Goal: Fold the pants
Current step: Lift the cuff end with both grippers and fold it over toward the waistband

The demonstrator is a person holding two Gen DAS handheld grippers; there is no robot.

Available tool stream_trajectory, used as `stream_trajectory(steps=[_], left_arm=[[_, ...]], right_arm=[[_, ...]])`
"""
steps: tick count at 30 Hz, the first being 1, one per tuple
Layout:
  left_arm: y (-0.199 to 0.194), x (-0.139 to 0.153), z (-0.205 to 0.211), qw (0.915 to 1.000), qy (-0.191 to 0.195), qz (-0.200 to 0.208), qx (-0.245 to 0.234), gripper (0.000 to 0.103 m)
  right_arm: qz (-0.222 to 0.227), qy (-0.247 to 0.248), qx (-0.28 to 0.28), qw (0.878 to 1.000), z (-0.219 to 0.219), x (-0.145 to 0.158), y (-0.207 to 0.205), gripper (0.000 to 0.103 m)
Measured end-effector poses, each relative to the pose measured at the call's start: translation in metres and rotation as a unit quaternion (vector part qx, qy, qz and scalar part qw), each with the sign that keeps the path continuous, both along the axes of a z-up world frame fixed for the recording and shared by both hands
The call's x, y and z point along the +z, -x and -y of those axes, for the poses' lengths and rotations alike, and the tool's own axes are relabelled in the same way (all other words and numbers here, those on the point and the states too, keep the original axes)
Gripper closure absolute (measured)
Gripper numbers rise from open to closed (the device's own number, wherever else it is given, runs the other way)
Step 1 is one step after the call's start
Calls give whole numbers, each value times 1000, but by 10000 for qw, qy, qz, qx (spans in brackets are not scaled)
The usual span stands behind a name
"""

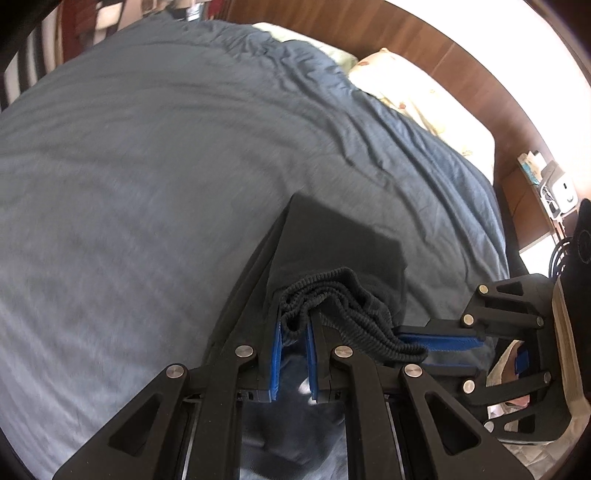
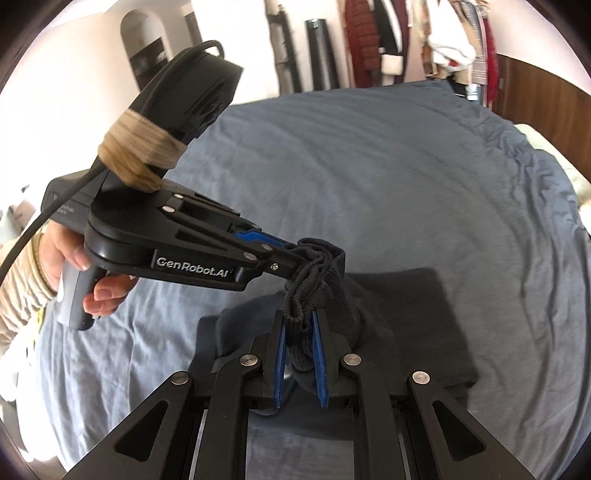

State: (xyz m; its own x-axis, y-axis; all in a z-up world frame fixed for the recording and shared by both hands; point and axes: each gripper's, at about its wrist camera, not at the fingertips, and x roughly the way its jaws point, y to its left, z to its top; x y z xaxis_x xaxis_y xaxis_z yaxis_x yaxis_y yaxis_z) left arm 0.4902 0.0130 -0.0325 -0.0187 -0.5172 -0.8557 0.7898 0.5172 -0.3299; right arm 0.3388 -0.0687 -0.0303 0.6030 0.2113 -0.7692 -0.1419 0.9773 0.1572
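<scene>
The dark pants (image 2: 402, 317) lie folded on the blue-grey bed cover (image 2: 369, 166), on the side of the bed nearest the person, with the pillows (image 1: 417, 92) and the wooden headboard (image 1: 369, 29) off toward the bed's far right corner in the left wrist view. The main body of the cloth rests flat on the cover as a rough rectangle, while the ribbed elastic waistband (image 2: 314, 273) is lifted clear of it and bunched up between the two tools.

The left tool (image 2: 291, 258) has its jaws pressed together on one part of the waistband; in the right wrist view it reaches in from the left, gripped by the person's left hand (image 2: 92, 277), whose sleeve (image 2: 18, 295) is a light beige. A strip of beige cloth (image 2: 144, 151) is wound around the black unit mounted on top of that tool, and a black cable (image 2: 29, 229) runs off from it. In its own view the left tool (image 1: 293, 325) shows blue pads with the crumpled elastic caught between them.

The right tool (image 2: 299, 321) is likewise pinching the waistband, its blue pads closed on a bundle of the ribbed band just beside the left tool's grip. In the left wrist view the right tool (image 1: 417, 343) comes in from the right edge, with the band stretched across between the two.

Clothes (image 2: 373, 37) hang beyond the far edge of the bed.
</scene>
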Motion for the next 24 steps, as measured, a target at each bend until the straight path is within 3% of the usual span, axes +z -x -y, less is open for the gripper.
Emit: stream_trajectory(steps=[17,24], left_arm=[[22,-57,-70,9978,-322,-342,462,93],[23,-54,-91,9945,-519,-58,904,92]], right_arm=[[-379,462,790,9951,-68,-55,18,88],[-641,419,980,9922,-75,-67,25,88]])
